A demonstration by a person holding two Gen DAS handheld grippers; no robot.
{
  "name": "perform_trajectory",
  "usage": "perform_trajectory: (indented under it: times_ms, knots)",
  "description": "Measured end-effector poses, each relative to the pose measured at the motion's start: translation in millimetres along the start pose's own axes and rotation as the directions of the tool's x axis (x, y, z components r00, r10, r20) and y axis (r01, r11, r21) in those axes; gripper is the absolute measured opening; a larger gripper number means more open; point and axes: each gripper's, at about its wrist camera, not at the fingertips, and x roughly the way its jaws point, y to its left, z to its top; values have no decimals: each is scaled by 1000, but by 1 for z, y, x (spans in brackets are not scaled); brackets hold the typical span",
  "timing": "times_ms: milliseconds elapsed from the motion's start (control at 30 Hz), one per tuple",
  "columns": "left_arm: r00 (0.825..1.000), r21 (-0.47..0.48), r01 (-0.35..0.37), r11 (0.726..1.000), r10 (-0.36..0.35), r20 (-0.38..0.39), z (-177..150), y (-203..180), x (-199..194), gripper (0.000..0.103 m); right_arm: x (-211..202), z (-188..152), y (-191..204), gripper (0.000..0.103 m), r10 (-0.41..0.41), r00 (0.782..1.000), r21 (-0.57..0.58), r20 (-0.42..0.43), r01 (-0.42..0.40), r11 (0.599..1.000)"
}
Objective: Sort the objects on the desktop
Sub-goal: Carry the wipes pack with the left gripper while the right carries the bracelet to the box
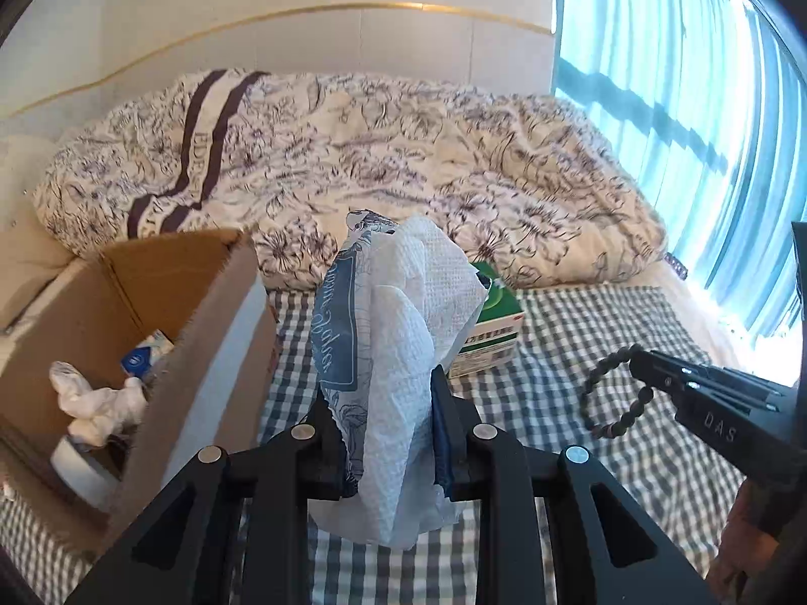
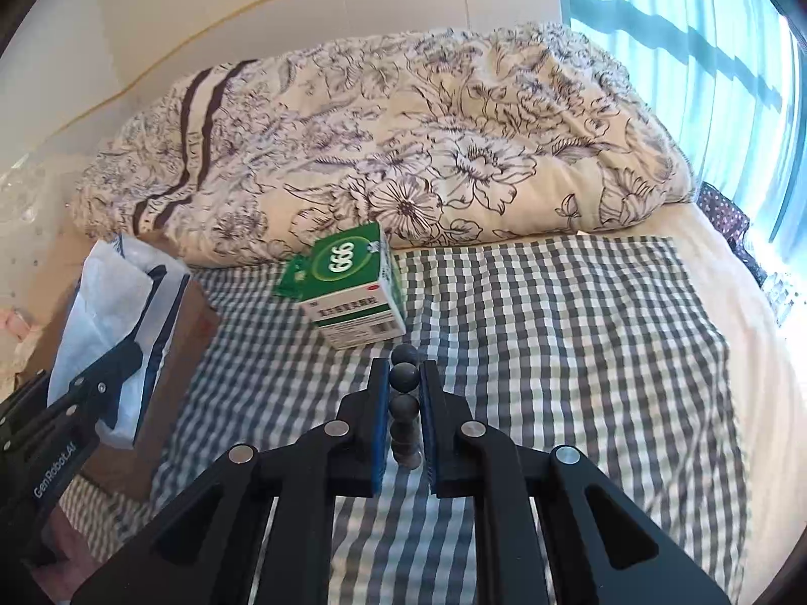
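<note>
Here both grippers are loaded. The left gripper [image 1: 386, 403] has its fingers clamped on a tissue pack [image 1: 388, 353], blue printed wrapper with a white sheet spilling from its top; the pack stands upright between the pads, lifted off the checked cloth [image 1: 580, 312] and just right of the box [image 1: 166, 333], whose near wall rises beside it. The right gripper [image 2: 404, 398] has its pads pinched on a bracelet [image 2: 405, 393] of dark round beads, seen edge-on from its own camera; from the left camera the loop hangs clear of the cloth from the closed fingertips. Farther out, a green and white carton [image 2: 353, 297] stands on the cloth in front of the flowered duvet [image 2: 428, 141], well apart from either gripper. Inside the box lie some crumpled white paper [image 1: 96, 403] and a small blue-labelled item that is too hidden to name. The step in hand looks like carrying picked things to the box. Next, the left hand would need to swing the pack leftward over the wall and release it with the wall cleared; the bracelet would need the same route afterwards, and the carton remains to be picked.
</note>
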Motion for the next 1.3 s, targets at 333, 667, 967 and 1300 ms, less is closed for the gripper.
perform_trajectory:
  times_ms: [333,667,967,1300]
  knots:
    - [997,6,-4,1000,3,72,5,-2,-71,25,-74,-5,20,11,6,997,-13,79,-5,1000]
    - [990,1,-4,1000,4,138,7,0,-136,25,-141,-8,40,11,25,986,-40,166,-19,999]
    - [978,-5,-4,1000,5,210,10,1,-189,26,-195,-15,61,11,45,972,-75,233,-28,997]
    - [966,-24,-26,999,31,258,12,18,-227,26,-234,-13,90,11,80,951,-118,297,-46,992]
